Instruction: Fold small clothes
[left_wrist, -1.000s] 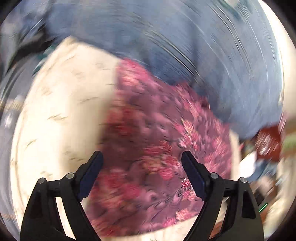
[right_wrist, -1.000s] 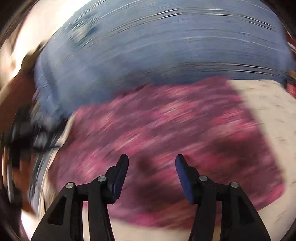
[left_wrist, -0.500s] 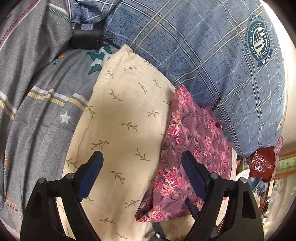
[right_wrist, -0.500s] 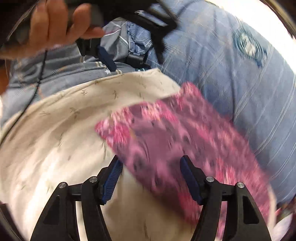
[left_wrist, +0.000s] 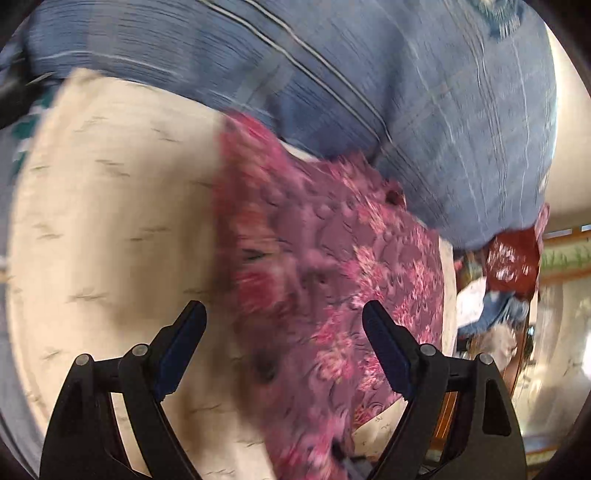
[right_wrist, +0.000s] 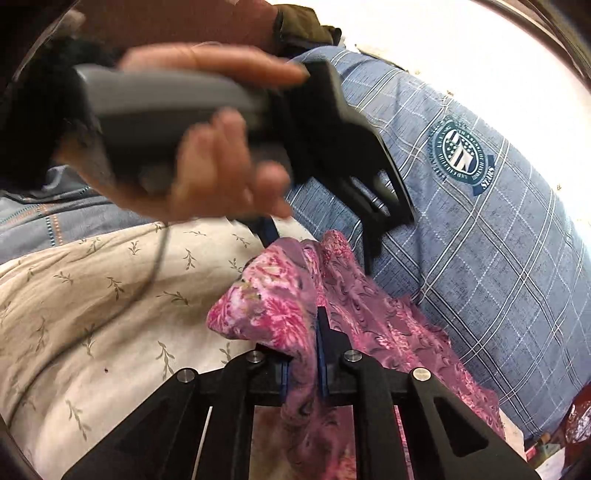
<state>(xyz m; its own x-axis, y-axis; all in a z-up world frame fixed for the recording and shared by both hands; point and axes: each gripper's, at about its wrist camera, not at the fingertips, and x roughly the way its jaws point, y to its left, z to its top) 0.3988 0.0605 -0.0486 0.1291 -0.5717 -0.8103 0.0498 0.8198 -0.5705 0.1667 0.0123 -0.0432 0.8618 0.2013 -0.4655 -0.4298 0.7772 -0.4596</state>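
While 0.5 s ago open, right claw (right_wrist: 301, 363) closes pinching floral cloth (right_wrist: 280, 314).

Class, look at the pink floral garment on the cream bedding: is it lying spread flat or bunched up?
Bunched: the pink floral garment humps up in folds, its edge pinched in the closing right gripper.

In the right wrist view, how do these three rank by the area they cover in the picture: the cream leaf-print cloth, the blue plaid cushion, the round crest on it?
1-2. blue plaid cushion and cream leaf-print cloth: they look alike in area, and the cloth lies nearer the camera, so I do not rank them.
3. round crest: clearly the smallest.
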